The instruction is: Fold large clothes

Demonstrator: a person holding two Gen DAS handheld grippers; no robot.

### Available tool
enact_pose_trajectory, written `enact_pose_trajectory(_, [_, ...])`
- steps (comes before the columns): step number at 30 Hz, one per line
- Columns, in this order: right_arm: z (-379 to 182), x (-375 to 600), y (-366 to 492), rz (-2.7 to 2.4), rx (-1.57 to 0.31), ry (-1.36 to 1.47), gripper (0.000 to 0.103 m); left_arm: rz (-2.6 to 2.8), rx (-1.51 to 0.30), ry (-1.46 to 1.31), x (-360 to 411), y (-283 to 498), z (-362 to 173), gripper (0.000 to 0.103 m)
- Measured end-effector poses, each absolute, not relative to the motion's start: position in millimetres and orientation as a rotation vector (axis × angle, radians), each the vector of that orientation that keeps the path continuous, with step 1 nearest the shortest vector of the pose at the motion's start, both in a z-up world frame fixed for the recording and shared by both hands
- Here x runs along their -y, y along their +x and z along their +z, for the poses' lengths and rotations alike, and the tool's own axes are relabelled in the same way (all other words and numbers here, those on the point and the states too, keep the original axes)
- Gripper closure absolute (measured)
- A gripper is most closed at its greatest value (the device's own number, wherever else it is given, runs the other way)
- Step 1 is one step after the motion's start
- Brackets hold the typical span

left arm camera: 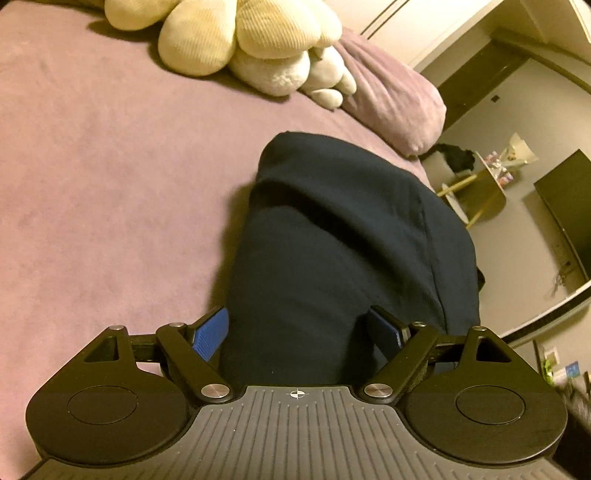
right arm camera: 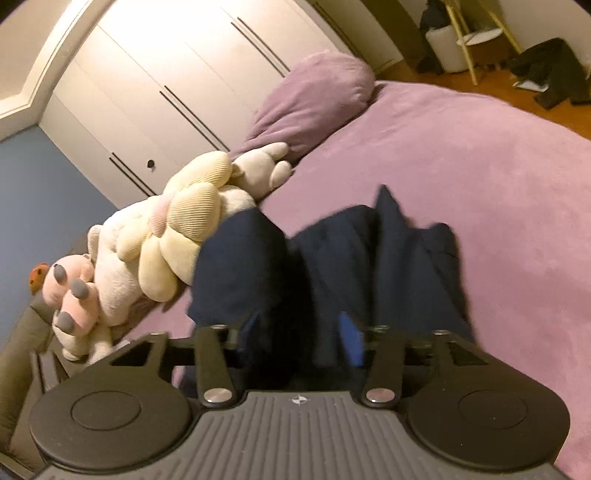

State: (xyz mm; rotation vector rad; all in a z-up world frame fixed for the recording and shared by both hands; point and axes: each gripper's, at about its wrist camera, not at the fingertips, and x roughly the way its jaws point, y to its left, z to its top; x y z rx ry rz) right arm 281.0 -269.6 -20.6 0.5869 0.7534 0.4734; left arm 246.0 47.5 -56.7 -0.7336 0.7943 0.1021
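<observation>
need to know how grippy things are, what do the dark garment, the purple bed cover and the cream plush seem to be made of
Dark navy garment: looks like thick, matte knit, perhaps sweatshirt cotton; it folds in soft, rounded rolls without shine.
Purple bed cover: seems a short-pile fleece or velour, with a mottled, brushed nap.
Cream plush: ribbed, corduroy-like fabric over soft stuffing, judging by the fine parallel ridges on puffy lobes.

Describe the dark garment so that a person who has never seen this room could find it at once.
Look at the wide bed with the purple cover. On it, nearer than the cream plush toys and the purple pillow, lies a bundled navy garment. It is the only dark thing on the bed.
</observation>
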Motion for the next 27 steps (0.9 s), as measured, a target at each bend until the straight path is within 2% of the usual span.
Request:
enact_pose_trajectory(7, [-30.7,209.3,346.9,0.511,-0.923,0.55,0.048,0.103,-0.823,-0.726,-47.9,257.3,-64.5,0.014])
enact_pose_trajectory(8, [-34.7,203.1,351.1,0.5,-0.942,0.528,0.05,0.098,-0.832,-0.731,-48.6,257.8,-65.9,0.014])
enact_pose_trajectory(10, [-44.1,198.3,352.6,0.484,-0.953,0.5,0.069,0.094,-0.84,-0.747,-51.0,256.6,-67.3,0.014])
enact_pose_trajectory(11, [-47.4,196.6,352.1,0.48,-0.952,0.482,0.072,0.099,-0.834,-0.749,-52.3,254.2,-65.6,0.014])
enact_pose_trajectory(13, [-47.8,197.9,344.6,0.471,-0.928,0.442,0.082,0.125,-0.81,-0.731,-56.7,250.1,-61.5,0.014])
enact_pose_trajectory(20, [-33.8,182.5,320.1,0.441,-0.807,0.246,0.088,0.135,-0.834,-0.78,-70.2,252.3,-73.5,0.012])
enact_pose_trajectory(21, [-31.5,179.3,318.1,0.436,-0.796,0.217,0.089,0.096,-0.843,-0.817,-70.4,253.6,-76.9,0.014])
enact_pose_trajectory(22, [-29.7,176.4,316.0,0.43,-0.785,0.188,0.09,0.033,-0.844,-0.877,-69.5,253.9,-79.9,0.024])
enact_pose_trajectory(27, [-1.8,177.8,291.5,0.421,-0.656,0.064,0.093,-0.036,-0.816,-0.862,-47.9,252.3,-64.3,0.024])
